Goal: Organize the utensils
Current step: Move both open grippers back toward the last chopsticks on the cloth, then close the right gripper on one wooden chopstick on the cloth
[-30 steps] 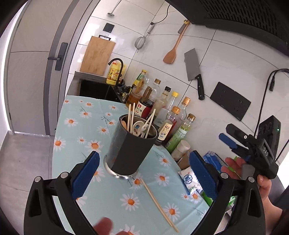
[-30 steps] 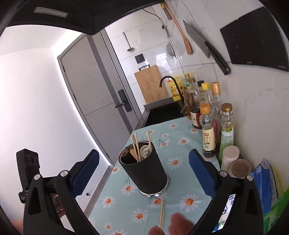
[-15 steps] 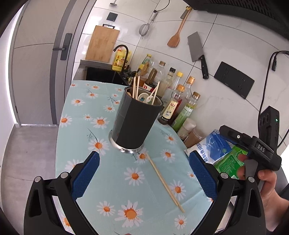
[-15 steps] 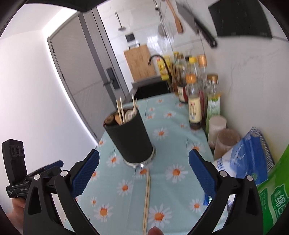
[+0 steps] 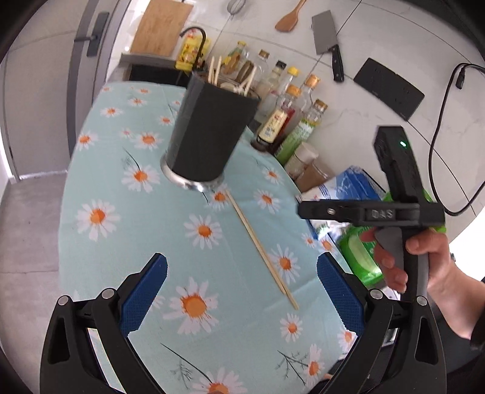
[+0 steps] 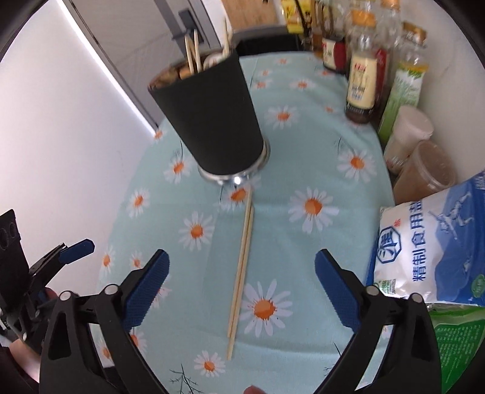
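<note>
A pair of wooden chopsticks (image 6: 241,269) (image 5: 260,248) lies side by side on the daisy-print tablecloth (image 6: 318,169), just in front of a black utensil holder (image 6: 209,118) (image 5: 209,133) with chopsticks and spoons in it. My right gripper (image 6: 241,280) hovers over the loose chopsticks, straddling them; its jaws are closing and its pads touch nothing. My left gripper (image 5: 242,288) stands open above the cloth, the chopsticks' near end between its fingers from this angle, untouched. In the left wrist view a hand holds the right gripper's body (image 5: 394,209) at the right.
Sauce bottles (image 6: 363,78) and two lidded jars (image 6: 424,163) line the wall at the right. A salt bag (image 6: 430,254) and a green packet (image 6: 454,339) lie at the table's right edge. A cleaver (image 5: 327,57), a wooden spatula (image 5: 288,21) and a power cord (image 5: 436,145) hang on the tiled wall.
Both grippers have come down and tipped toward the table. The loose chopsticks now lie between the right gripper's fingers, which have narrowed slightly; the holder has shifted up in both views.
</note>
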Demonstrator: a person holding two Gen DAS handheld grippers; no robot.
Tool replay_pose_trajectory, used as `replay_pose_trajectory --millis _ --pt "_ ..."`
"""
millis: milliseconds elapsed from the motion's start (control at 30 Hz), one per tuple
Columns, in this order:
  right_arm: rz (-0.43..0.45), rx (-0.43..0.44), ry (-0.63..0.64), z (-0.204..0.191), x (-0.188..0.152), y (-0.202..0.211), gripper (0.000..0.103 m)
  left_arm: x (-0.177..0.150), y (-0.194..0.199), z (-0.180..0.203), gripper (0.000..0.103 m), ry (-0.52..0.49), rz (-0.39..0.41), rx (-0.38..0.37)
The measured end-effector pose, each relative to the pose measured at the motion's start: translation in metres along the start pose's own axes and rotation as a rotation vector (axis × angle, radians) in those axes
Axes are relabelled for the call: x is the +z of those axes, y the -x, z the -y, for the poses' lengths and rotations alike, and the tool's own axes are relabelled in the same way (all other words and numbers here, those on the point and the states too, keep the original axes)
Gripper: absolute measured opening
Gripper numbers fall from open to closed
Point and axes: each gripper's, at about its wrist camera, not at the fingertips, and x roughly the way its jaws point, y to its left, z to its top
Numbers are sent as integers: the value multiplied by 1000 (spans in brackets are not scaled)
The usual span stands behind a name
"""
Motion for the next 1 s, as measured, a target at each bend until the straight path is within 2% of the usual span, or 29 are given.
replay_pose_trajectory --millis 33,133,267,333,400,633,900,1000 --pt "-32 9 0 0 2 -7 83 -3 -2 -1 96 5 -9 -9" --pt "-117 -5 -19 3 7 -26 76 -11 -10 -1 96 8 -37 -30" --pt "-234 3 -52 8 12 -54 71 -20 -15 2 96 17 -46 -38" --pt "-280 -1 -70 9 15 -66 56 -25 -16 4 96 19 -48 -35" --pt "-324 -8 -76 8 19 -76 48 -28 -18 4 96 27 -54 -45" --pt "-377 -65 -65 2 28 -89 17 -38 -20 2 96 48 -74 -60" --pt "-403 -78 -88 -2 27 -98 16 -41 -22 -5 96 71 -94 -50" --pt "-413 -84 -89 -2 28 -98 3 -40 -22 -5 96 66 -100 -50"
